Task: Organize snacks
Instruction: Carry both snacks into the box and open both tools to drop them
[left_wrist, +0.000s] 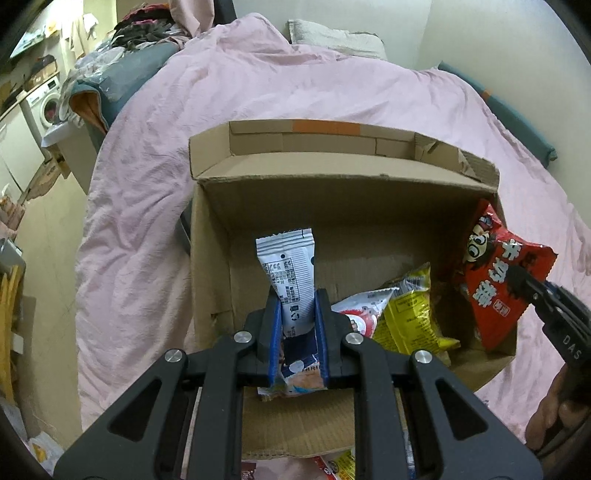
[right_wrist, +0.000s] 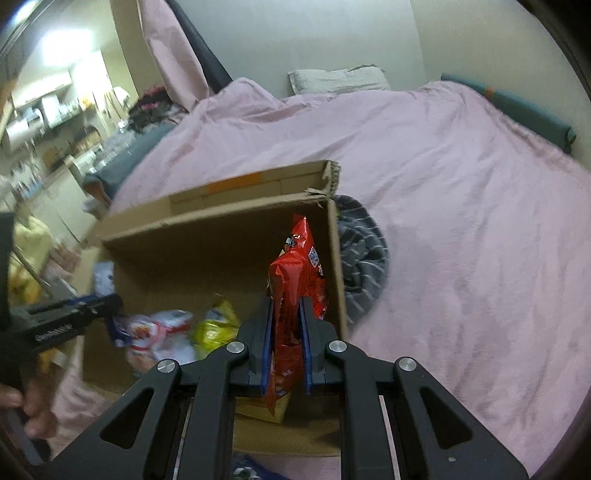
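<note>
My left claw (left_wrist: 297, 306) is clamped on a white snack packet (left_wrist: 290, 273) that stands up between the blue pads, over the near left part of the open cardboard box (left_wrist: 332, 206); my right claw (right_wrist: 287, 317) is pinched tight on a red snack bag (right_wrist: 297, 280), which hangs edge-on ahead of me, close against the box's right wall. Below and to the right of my left claw, a red-and-white packet (left_wrist: 364, 310) and a yellow packet (left_wrist: 410, 314) already lie on the box floor, so I judge the sorting partly done: two in, two in hand and not yet let go, and a few more wrappers (left_wrist: 340, 467) showing on the bed below my left claw, outside the box. The left view gives the red bag's printed face and the box floor sharply; the right view is blurred there, but it alone shows a grey striped cloth (right_wrist: 364, 266) lying just beyond the box's right wall, on the pink quilt (right_wrist: 461, 184).
</note>
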